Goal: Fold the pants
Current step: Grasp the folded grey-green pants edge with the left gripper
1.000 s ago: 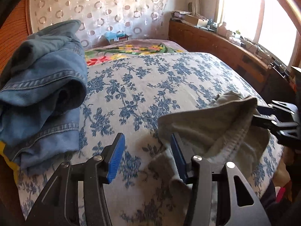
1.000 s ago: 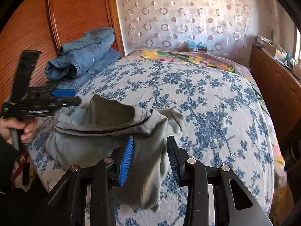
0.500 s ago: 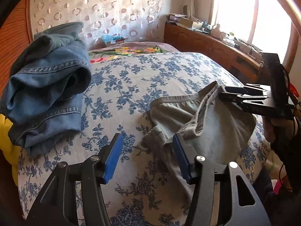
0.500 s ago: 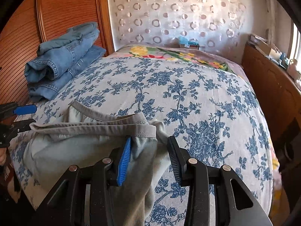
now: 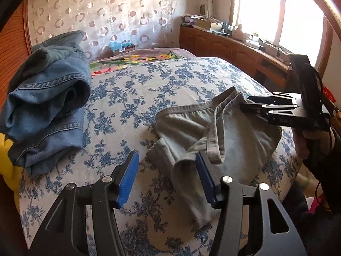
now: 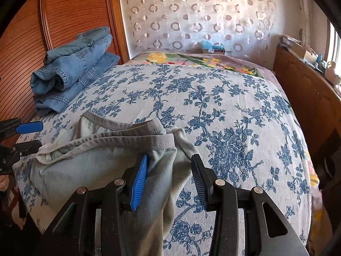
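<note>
Between the left tool's pads: the left tool (image 5: 167,179) stands about half open over the near edge of the bed; its left pad is over bare bedspread, its right pad just beside a hanging fold of the gray pants (image 5: 213,136), and nothing is pinched.
Between the right tool's pads: the right tool (image 6: 169,180) is a little less than half open, with a bunch of gray cloth between its pads; the left pad touches the cloth and the right pad stands apart from it, so it clamps nothing.
Pants: the gray pants (image 6: 102,162) lie crumpled at the near end of the bed (image 6: 234,106), waistband gaping open toward the far side, part of the cloth drooping over the bed's edge toward the tools.
Pants against tools: in the left wrist view the right tool (image 5: 275,108) sits at the far right end of the waistband; in the right wrist view the left tool (image 6: 25,136) sits at the pants' left end.
Done: as far as I can judge, only laid on the bed; no neat fold shows.
Left: spreading the pants flat, laying leg on leg, then folding them over.
Further out: folded jeans (image 6: 72,68) are stacked at the far left of the bed, well apart from the gray pants.
</note>
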Demonstrator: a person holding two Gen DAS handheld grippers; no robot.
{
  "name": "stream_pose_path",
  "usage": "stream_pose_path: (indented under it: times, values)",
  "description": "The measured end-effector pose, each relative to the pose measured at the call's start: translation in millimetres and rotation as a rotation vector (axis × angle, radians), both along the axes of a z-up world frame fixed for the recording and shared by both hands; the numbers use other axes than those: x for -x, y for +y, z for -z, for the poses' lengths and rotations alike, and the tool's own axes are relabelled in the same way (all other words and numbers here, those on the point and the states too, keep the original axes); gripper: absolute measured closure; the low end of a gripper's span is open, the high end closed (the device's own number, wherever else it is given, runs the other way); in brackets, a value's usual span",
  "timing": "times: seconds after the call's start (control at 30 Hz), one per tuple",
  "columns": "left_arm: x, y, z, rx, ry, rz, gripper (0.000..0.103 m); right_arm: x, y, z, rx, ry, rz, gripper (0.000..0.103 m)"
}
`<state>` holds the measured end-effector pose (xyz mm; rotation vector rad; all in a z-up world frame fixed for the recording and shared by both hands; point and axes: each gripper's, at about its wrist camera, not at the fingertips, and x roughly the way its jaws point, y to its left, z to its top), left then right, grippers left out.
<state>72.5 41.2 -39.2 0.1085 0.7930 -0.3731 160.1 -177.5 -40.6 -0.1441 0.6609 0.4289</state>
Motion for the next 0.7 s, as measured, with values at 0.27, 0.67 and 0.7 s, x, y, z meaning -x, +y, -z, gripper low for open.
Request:
stream_pose_path:
  times: [0.27,0.67,0.7]
  values:
    - [6.2,0.6,8.4,0.016,0.024,0.021,0.047,9.0,-4.3,0.5,-0.008,0.003,-0.002,0.060]
    - [-32.9,-28.2,13.9,-0.024,0.002,0.118,0.077,18.1,-10.4,-1.6,-0.016,0.005,-0.008,0.060]
    - [-34.8,-28.3,13.1,-0.006,0.005,0.127,0.089,18.7,-10.9,-1.3,-0.018,0.007,-0.009,0.060]
